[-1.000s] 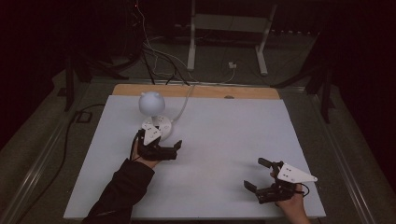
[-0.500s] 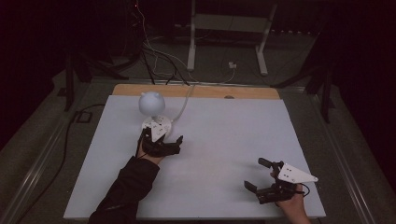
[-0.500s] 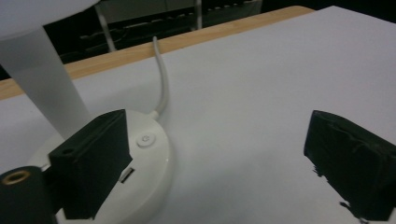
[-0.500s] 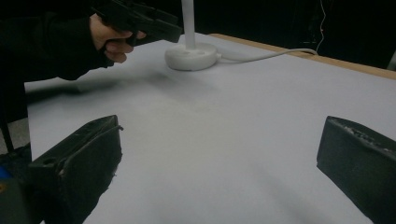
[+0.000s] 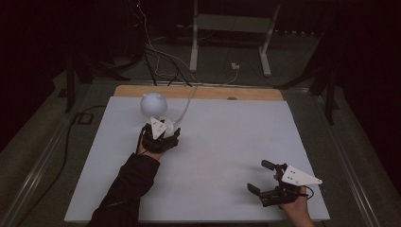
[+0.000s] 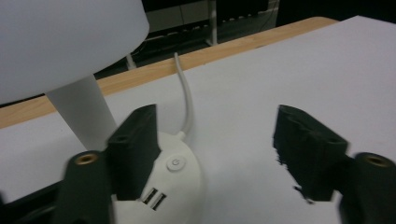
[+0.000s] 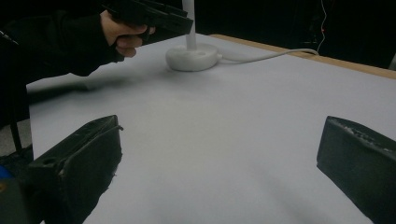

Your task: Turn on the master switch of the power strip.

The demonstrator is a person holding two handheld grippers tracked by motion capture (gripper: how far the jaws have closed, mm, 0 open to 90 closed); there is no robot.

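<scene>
clearly the step in hand is pressing the power button (image 6: 175, 163) on the round white base (image 6: 184, 184) of the lamp (image 5: 153, 105), and doing it well means bringing one jaw tip straight down on that small disc rather than on the two usb ports (image 6: 153, 199) just in front of it. the left gripper (image 5: 161, 137) hovers over the base with its jaws partly open, having just been closing, and nothing is pinched between them; in the left gripper view the button sits right beside the inner edge of the left-hand jaw, the lamp's white stem (image 6: 84, 112) rises just beyond that jaw, and the other jaw hangs well off over bare tabletop (image 6: 289, 65). a gentle, short push seems wise, since the base is light and could slide or tip the globe shade. the white cord (image 6: 187, 100) runs away from the base beyond the jaws, toward the far wooden edge. the left forearm, in a dark sleeve (image 5: 127, 189), reaches forward with the hand level and the gripper pointing toward the lamp. the right gripper (image 5: 272, 182) rests low near the person's edge of the tabletop, jaws wide and empty, well apart from the lamp.
</scene>
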